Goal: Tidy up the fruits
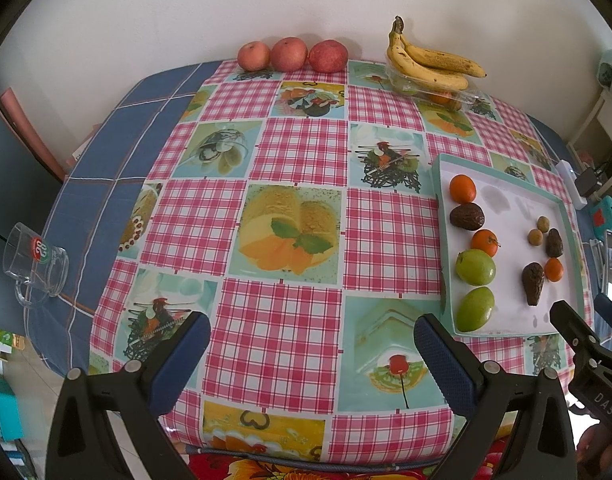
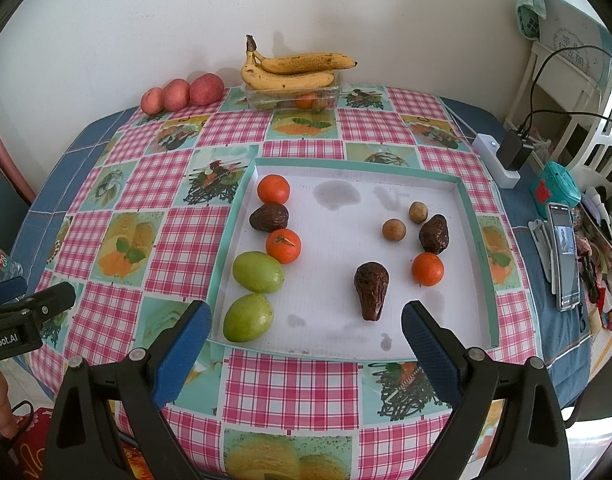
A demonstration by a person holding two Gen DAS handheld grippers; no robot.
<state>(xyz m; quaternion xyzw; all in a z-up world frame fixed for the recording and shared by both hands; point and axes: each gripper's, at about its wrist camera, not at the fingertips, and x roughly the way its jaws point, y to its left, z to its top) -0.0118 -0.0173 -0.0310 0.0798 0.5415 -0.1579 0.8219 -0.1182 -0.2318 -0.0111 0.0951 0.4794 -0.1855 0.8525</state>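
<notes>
Above the tray (image 2: pixel 475 216), right gripper (image 2: pixel 306 324) hovers, fingers spread

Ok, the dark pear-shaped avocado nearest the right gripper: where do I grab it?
Grip the avocado across its broad upper body, coming straight in from the near edge of the tray. Its narrow end points at the open right gripper, and both flanks are clear.

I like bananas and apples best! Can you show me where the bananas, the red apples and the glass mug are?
bananas (image 2: pixel 294 70): right wrist view, middle of the bunch on the clear box.
red apples (image 1: pixel 290 54): left wrist view, on the middle apple of three.
glass mug (image 1: pixel 36 266): left wrist view, on its side wall.
</notes>
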